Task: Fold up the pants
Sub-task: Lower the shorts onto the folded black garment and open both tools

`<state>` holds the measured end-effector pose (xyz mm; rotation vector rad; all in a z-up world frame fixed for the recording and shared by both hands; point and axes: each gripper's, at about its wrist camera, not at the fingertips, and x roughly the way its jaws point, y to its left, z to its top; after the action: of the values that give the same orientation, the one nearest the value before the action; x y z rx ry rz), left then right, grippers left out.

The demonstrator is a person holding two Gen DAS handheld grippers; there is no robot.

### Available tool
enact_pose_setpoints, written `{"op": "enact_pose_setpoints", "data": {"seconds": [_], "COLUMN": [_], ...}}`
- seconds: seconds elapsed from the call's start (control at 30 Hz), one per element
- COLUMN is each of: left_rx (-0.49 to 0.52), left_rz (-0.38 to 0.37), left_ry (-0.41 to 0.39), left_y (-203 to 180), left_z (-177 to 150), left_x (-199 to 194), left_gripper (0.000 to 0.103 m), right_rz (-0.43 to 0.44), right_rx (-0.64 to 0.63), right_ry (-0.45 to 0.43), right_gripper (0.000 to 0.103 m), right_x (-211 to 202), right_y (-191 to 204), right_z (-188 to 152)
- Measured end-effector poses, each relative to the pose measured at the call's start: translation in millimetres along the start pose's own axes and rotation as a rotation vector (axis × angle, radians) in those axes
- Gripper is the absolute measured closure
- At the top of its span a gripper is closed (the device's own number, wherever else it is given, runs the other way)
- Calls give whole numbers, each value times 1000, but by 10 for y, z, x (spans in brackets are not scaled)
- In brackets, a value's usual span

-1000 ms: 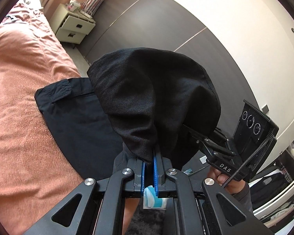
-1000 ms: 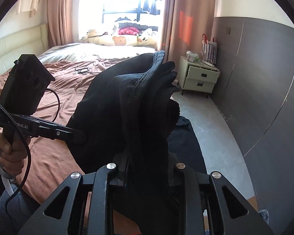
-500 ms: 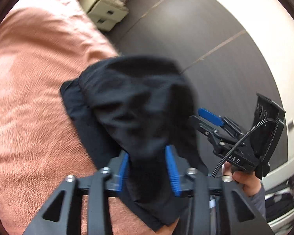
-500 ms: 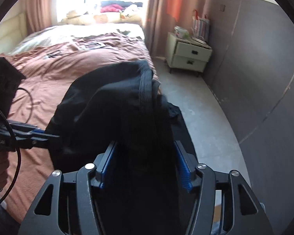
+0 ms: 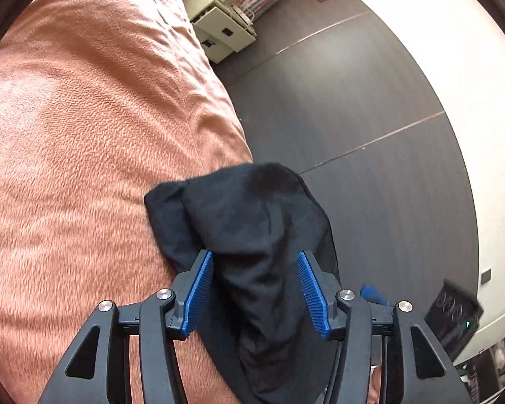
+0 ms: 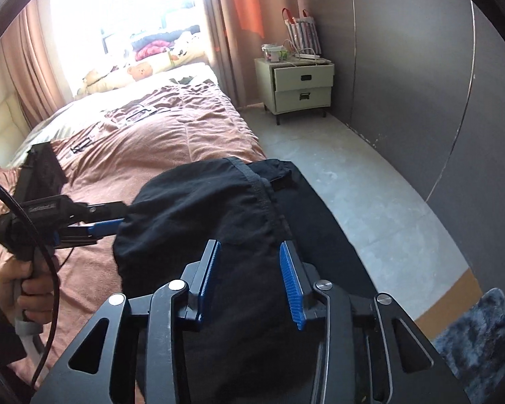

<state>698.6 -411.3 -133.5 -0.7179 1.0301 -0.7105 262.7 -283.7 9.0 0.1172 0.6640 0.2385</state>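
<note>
Between blue pads of left tongs (image 5: 255, 262), spread apart: one pair of black pants (image 5: 252, 222), bunched, unclamped. Right tongs (image 6: 249, 252) likewise spread, straddling same fabric. Pants lie on bed (image 5: 84, 134) at edge nearest floor, long axis running along that edge, away from both cameras, waistband seam (image 6: 259, 192) on top. Right wrist view alone shows person's left hand (image 6: 23, 286) on left tool's grip, window, two-drawer nightstand (image 6: 299, 84), blue rug (image 6: 481, 330). Left wrist view alone shows right tool's camera box (image 5: 454, 316).
</note>
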Motion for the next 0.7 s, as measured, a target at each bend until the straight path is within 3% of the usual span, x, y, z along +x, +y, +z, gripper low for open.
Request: {"op": "enact_pose_setpoints", "data": {"seconds": [0.1, 0.23, 0.27, 0.57, 0.7], "left_rx": [-53, -49, -32, 55, 85], "left_rz": [-11, 19, 31, 160, 191], "left_ry": [7, -9, -19, -26, -14], "left_y": [115, 179, 184, 159, 121], "left_z": [159, 328, 343, 477, 408], "left_x": [135, 184, 183, 286, 196], "left_gripper": [50, 87, 89, 89, 79], "right_rz": [18, 1, -4, -69, -105], "right_rx": [2, 20, 27, 36, 94], "right_ry": [17, 61, 73, 122, 116], "right_gripper": [69, 73, 76, 78, 78], "right_x": [-88, -13, -3, -392, -564], "right_y": [125, 40, 2, -220, -275], "right_z": [-183, -311, -359, -628, -658]}}
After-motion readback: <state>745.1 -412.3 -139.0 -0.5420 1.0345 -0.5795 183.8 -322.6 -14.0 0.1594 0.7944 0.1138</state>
